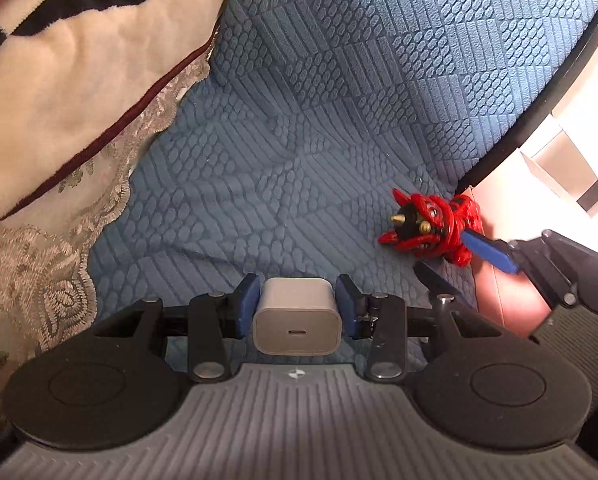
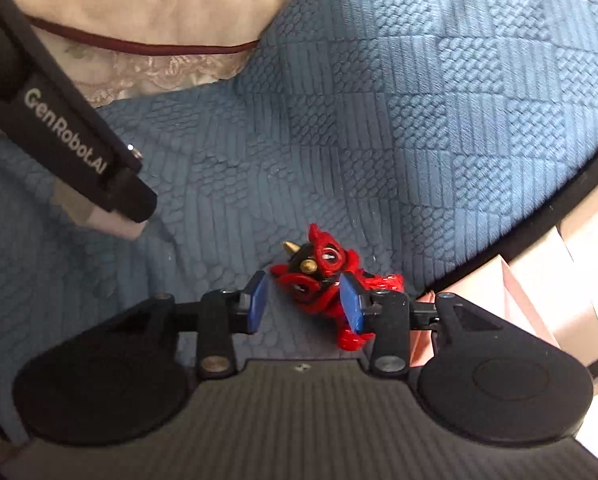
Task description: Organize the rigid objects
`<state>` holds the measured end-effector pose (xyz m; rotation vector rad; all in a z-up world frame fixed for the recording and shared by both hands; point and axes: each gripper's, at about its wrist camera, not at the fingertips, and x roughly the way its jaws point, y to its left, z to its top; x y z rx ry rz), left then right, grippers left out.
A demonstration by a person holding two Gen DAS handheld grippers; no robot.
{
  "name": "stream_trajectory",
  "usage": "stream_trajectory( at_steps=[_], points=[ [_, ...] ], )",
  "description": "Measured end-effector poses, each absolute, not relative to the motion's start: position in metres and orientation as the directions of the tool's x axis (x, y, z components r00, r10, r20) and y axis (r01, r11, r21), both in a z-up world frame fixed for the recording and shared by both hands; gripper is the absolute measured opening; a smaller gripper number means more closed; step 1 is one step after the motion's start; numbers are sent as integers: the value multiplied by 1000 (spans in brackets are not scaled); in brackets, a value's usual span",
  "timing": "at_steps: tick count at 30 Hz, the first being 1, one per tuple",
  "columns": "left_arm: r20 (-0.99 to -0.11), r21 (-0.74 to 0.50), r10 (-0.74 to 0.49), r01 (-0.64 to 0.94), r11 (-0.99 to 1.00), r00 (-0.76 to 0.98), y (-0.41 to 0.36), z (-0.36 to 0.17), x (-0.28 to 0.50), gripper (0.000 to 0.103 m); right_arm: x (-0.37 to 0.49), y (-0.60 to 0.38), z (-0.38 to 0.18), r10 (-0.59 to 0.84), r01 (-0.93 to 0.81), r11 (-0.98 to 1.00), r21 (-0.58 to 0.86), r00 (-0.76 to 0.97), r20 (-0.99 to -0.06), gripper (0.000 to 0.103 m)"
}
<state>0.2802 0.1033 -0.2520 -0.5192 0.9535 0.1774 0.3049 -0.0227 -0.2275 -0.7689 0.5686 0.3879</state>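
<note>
My left gripper (image 1: 297, 307) clasps a white charger (image 1: 297, 316). My right gripper (image 2: 305, 300) is parted around a red dragon toy (image 2: 326, 280) lying on the blue cover (image 2: 419, 120), its body trailing rightward past the right finger (image 2: 351, 304).

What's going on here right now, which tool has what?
A person is working two handheld tools over a blue textured bed cover. The left tool is clamped on a white charger block. The right tool stands open around a red and black toy figure lying on the cover near its edge; its pads are not pressing on the toy. A cream pillow lies to the left.
</note>
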Motion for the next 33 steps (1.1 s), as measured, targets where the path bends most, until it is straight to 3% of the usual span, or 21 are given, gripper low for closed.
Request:
stream_trajectory(
  at_steps=[3,5,19,27,31,33],
  points=[
    [-815,-346,-79,-374,860,574,105,-253,282,48,314,-16,-235,105,-528,610,-591,793,-600,47],
    [-817,-348,-76,-383,855,572,108,-254,284,48,322,-14,-239,89,-517,578,-631,809,-581,59],
    [-826,-353,-87,-390,851,557,113,-261,296,48,371,-10,-253,104,-568,483,-667,793,-600,60],
    [-828,-355,-93,-388,851,553,114,-265,300,48,387,-6,-264,43,-573,418,-704,787,-615,71],
    [-830,-352,-91,-390,851,551,114,-266,301,48,395,-3,-265,18,-556,434,-709,792,-610,69],
    [-829,-351,-90,-389,852,552,114,-266,300,48,398,-3,-264,-4,-530,444,-723,805,-593,62]
  ],
)
